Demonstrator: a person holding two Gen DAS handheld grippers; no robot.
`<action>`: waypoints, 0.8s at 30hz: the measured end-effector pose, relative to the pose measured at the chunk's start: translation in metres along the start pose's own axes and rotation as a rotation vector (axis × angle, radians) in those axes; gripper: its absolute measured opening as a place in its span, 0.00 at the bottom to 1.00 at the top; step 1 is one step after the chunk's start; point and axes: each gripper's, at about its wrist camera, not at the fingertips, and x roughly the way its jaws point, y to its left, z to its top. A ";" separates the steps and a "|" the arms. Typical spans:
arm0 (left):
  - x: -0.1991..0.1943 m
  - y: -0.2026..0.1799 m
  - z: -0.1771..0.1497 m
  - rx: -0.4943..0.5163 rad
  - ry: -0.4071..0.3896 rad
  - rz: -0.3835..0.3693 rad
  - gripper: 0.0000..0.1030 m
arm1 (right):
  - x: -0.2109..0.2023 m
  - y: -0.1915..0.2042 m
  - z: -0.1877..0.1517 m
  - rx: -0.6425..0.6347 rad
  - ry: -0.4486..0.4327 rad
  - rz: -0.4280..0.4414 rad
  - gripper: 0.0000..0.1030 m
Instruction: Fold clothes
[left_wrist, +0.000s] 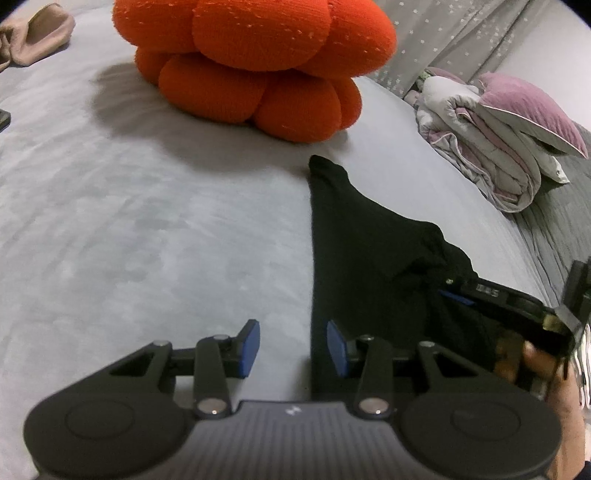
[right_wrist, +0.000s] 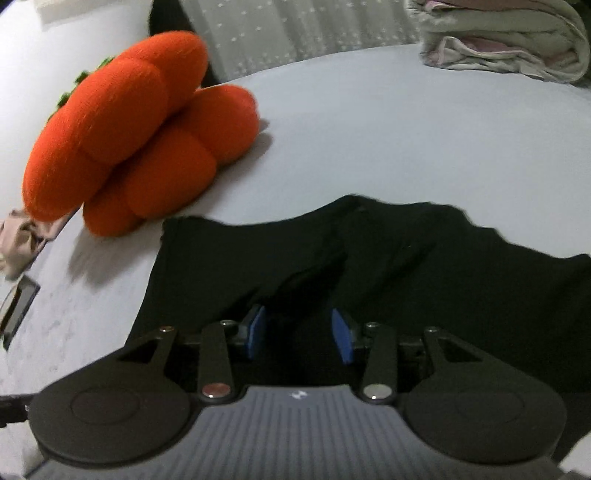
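- Left wrist view: left gripper (left_wrist: 293, 347) hovers released at the black garment (left_wrist: 369, 266)'s left edge on the bed (left_wrist: 147, 229); pinch that edge squarely.
- Right wrist view: right gripper (right_wrist: 298, 334) stands released over the garment's middle; grab one layer only.

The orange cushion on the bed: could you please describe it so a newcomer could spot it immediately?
Start from the wide grey bed. Beyond the flat black garment lies the orange cushion, near the curtain. It is the only bright, puffy thing, made of rounded lobes like a flower.
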 end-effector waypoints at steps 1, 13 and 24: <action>0.001 -0.001 -0.001 0.006 0.002 0.000 0.40 | 0.003 0.003 -0.001 -0.010 -0.002 -0.003 0.41; 0.001 -0.002 -0.002 0.007 0.007 0.004 0.40 | -0.023 0.012 0.002 -0.019 -0.099 -0.042 0.00; 0.003 -0.002 -0.001 0.006 0.010 0.004 0.40 | -0.015 -0.009 -0.016 0.077 -0.028 -0.107 0.00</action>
